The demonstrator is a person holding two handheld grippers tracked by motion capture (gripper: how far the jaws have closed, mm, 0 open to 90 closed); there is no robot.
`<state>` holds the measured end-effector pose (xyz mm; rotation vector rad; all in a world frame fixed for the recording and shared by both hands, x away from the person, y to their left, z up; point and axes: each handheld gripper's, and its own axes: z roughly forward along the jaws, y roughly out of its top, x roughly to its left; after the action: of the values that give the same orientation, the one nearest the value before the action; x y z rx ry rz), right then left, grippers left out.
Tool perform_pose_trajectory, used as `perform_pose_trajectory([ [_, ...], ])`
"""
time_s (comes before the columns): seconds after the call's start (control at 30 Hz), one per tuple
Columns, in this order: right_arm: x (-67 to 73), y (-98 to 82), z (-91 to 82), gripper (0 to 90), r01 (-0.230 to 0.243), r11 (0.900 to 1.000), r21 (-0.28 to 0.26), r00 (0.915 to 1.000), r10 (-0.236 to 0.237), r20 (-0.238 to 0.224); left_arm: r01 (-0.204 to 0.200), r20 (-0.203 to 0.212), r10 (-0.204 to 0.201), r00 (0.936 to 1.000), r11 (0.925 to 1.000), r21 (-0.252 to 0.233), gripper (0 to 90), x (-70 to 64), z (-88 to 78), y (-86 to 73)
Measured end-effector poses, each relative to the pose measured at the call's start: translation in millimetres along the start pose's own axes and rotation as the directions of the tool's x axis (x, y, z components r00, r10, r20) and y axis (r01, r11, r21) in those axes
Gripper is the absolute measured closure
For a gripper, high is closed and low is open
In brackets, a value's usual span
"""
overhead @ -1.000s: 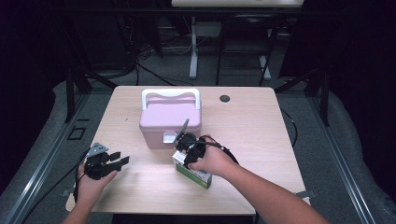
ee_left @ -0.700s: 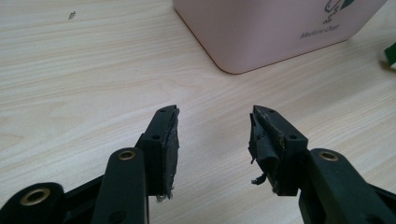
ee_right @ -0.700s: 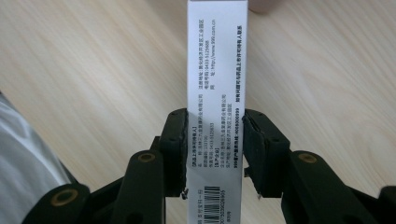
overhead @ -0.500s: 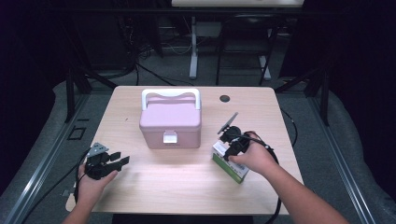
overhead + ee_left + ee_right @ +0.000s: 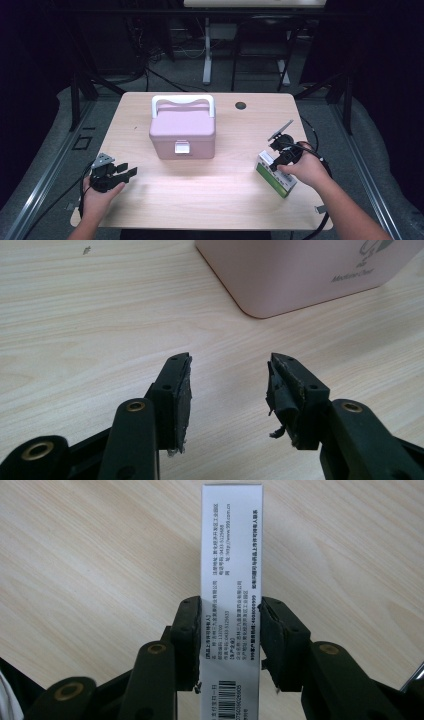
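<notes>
A pink lidded box [image 5: 183, 131] with a white handle stands mid-table; its corner [image 5: 300, 275] shows in the left gripper view. My right gripper [image 5: 276, 162] is shut on a green and white carton [image 5: 275, 174] at the table's right side, its jaws pressed against both flanks of the white printed face [image 5: 231, 570]. The carton rests on or just above the wood. My left gripper [image 5: 126, 171] sits near the front left, open, with nothing between its fingertips [image 5: 280, 377], aimed toward the pink box.
The light wooden table [image 5: 220, 200] has a dark round grommet hole [image 5: 241, 105] at the back right. Cables trail off the table's edges. Dark floor and stand legs lie beyond the far edge.
My right gripper has carried the carton from just in front of the pink box to the right side of the table. The left gripper has stayed in place.
</notes>
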<state>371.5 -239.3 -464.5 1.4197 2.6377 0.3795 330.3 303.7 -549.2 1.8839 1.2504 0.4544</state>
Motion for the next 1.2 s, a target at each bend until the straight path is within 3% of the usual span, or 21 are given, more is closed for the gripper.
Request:
perform_pose_trajectory([
  [0.3,-2.9,-5.9,-1.6,61.2,0.008,1.0,-0.007,0.9999,-0.008,-0.008,0.018,0.002,-0.018,0.9998,0.9998,-0.011,51.5,3.3,-2.9,0.3],
  [0.37,-3.7,-6.1,-3.1,58.9,-0.002,1.0,-0.024,0.9999,0.002,-0.011,0.015,0.005,-0.015,0.9999,0.9998,-0.015,51.6,3.4,-2.5,1.5],
  [0.47,-5.1,-3.2,-14.8,56.4,-0.022,0.994,-0.104,0.9996,0.019,-0.022,0.014,0.006,-0.013,0.9999,0.9997,-0.019,52.9,4.3,-2.0,6.6],
  [0.5,-5.1,-3.2,-14.8,56.4,-0.022,0.994,-0.104,0.9996,0.019,-0.022,0.014,0.006,-0.013,0.9999,0.9997,-0.019,53.8,4.3,-2.0,6.6],
  [0.6,2.7,3.9,-24.0,57.3,-0.03,0.981,-0.193,0.9995,0.029,-0.009,0.02,0.004,-0.02,0.9998,0.9997,-0.017,57.0,5.8,-1.6,15.5],
  [0.63,2.7,3.9,-24.0,57.3,-0.03,0.981,-0.193,0.9995,0.029,-0.009,0.02,0.004,-0.02,0.9998,0.9997,-0.017,58.0,5.8,-1.6,15.5],
  [0.67,9.2,8.6,-24.2,57.6,-0.027,0.971,-0.236,0.9996,0.025,-0.01,0.018,0.004,-0.018,0.9998,0.9995,-0.027,58.9,5.4,-0.6,20.9],
  [0.7,9.2,8.6,-24.2,57.6,-0.027,0.971,-0.236,0.9996,0.025,-0.01,0.018,0.004,-0.018,0.9998,0.9995,-0.027,59.6,5.4,-0.6,20.9],
  [0.73,17.1,13.5,-21.8,58.6,-0.014,0.961,-0.275,0.9998,0.011,-0.014,0.01,0.011,-0.01,0.9999,0.9997,-0.021,60.2,4.5,-0.7,27.1],
  [0.77,17.1,13.5,-21.8,58.6,-0.014,0.961,-0.275,0.9998,0.011,-0.014,0.01,0.011,-0.01,0.9999,0.9997,-0.021,61.4,4.5,-0.7,27.1],
  [0.87,34.6,25.1,-12.5,60.4,-0.01,0.946,-0.325,0.9994,-0.001,-0.033,-0.003,0.023,0.003,0.9997,0.9998,-0.022,63.2,1.6,1.2,38.8],
  [0.9,34.6,25.1,-12.5,60.4,-0.01,0.946,-0.325,0.9994,-0.001,-0.033,-0.003,0.023,0.003,0.9997,0.9998,-0.022,63.9,1.6,1.2,38.8],
  [1.03,51.4,39.3,-3.2,64.7,-0.025,0.922,-0.387,0.9988,0.007,-0.049,-0.025,0.027,0.026,0.9993,0.9995,-0.018,66.8,-1.0,5.7,50.1],
  [1.2,66.8,52.5,8.0,68.6,-0.022,0.912,-0.409,0.9992,0.006,-0.04,-0.045,0.024,0.046,0.9986,0.9987,-0.025,69.3,-1.8,10.0,69.9],
])
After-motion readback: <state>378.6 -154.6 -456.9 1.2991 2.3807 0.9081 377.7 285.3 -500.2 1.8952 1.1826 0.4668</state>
